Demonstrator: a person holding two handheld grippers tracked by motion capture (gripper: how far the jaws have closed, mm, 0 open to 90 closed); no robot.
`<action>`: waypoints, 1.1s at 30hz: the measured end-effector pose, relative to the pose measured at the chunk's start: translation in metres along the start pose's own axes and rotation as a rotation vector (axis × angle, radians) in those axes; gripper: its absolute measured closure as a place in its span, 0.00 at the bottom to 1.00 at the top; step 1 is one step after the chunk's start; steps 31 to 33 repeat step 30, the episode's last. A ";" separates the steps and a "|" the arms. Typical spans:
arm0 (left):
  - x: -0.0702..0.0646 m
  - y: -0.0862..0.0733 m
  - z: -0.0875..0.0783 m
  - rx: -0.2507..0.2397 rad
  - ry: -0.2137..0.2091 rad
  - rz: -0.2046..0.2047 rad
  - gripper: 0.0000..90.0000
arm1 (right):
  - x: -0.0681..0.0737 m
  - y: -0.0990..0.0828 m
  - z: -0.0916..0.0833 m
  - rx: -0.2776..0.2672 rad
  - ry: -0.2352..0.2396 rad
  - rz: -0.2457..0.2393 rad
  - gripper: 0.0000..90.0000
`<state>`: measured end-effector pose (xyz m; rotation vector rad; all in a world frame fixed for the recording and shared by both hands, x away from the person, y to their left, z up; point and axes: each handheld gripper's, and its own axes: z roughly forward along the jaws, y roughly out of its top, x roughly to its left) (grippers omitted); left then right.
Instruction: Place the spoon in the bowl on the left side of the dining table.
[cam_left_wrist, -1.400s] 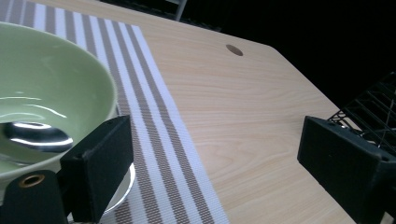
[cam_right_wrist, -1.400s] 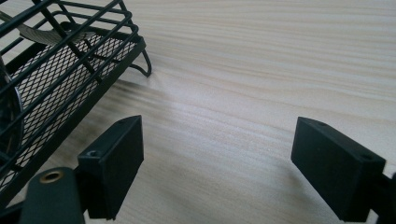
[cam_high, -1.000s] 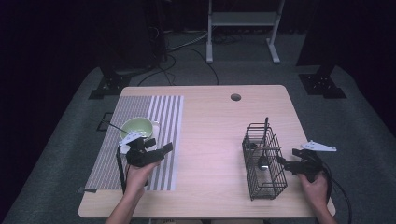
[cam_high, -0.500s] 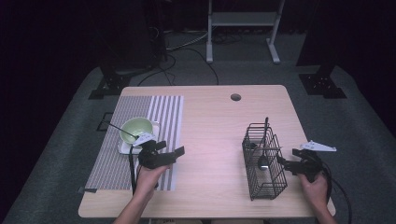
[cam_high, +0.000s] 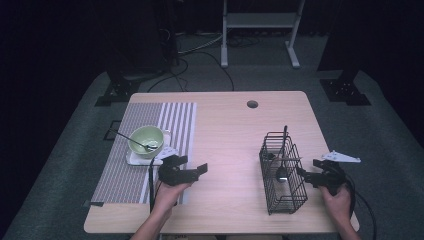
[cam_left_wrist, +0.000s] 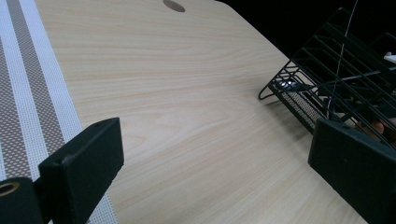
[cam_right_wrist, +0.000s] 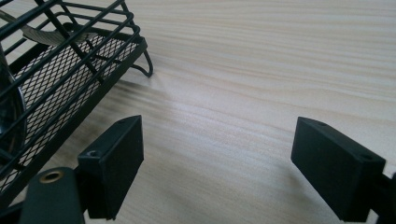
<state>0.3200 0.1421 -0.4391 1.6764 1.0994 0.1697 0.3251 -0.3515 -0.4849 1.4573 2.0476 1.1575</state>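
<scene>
Wire basket (cam_high: 282, 172): black, upright on the right part of the wooden table (cam_high: 225, 135), already holding at least two utensils, a dark handle standing up at its far side and a ladle-like piece with a shiny bowl hanging lower; counted as done, judging by their place. Green bowl (cam_high: 146, 138): on a white square plate (cam_high: 135, 159) on the striped mat (cam_high: 165, 120) at the left, with one spoon (cam_high: 137, 142) lying in it, handle slanting out to the far left; judged as the item left to move, if the work is the gathering of cutlery into the basket. Left gripper (cam_high: 192, 167): near edge of the mat, just right of and nearer than the bowl, jaws spread wide with nothing between them, only bare table and mat edge seen past them in the left gripper view (cam_left_wrist: 210, 186). Right gripper (cam_high: 306, 175): just right of the basket, jaws likewise parted and empty, the basket's near corner beside the left jaw in the right gripper view (cam_right_wrist: 215, 172). Against the earlier frames: left gripper shifted rightward off the bowl toward the table's middle, jaws just opened a little further, nothing between them; right gripper, bowl, spoon and basket unmoved.
</scene>
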 end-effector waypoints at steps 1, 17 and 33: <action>-0.001 -0.001 0.000 0.004 -0.001 0.000 0.03 | 0.000 0.000 0.000 -0.001 -0.001 0.000 0.18; -0.029 -0.011 0.007 0.001 -0.124 -0.061 0.03 | 0.001 -0.001 -0.001 0.001 -0.004 -0.007 0.18; -0.066 -0.023 0.021 0.106 -0.093 -0.130 0.03 | 0.001 -0.001 -0.001 0.001 0.001 0.000 0.18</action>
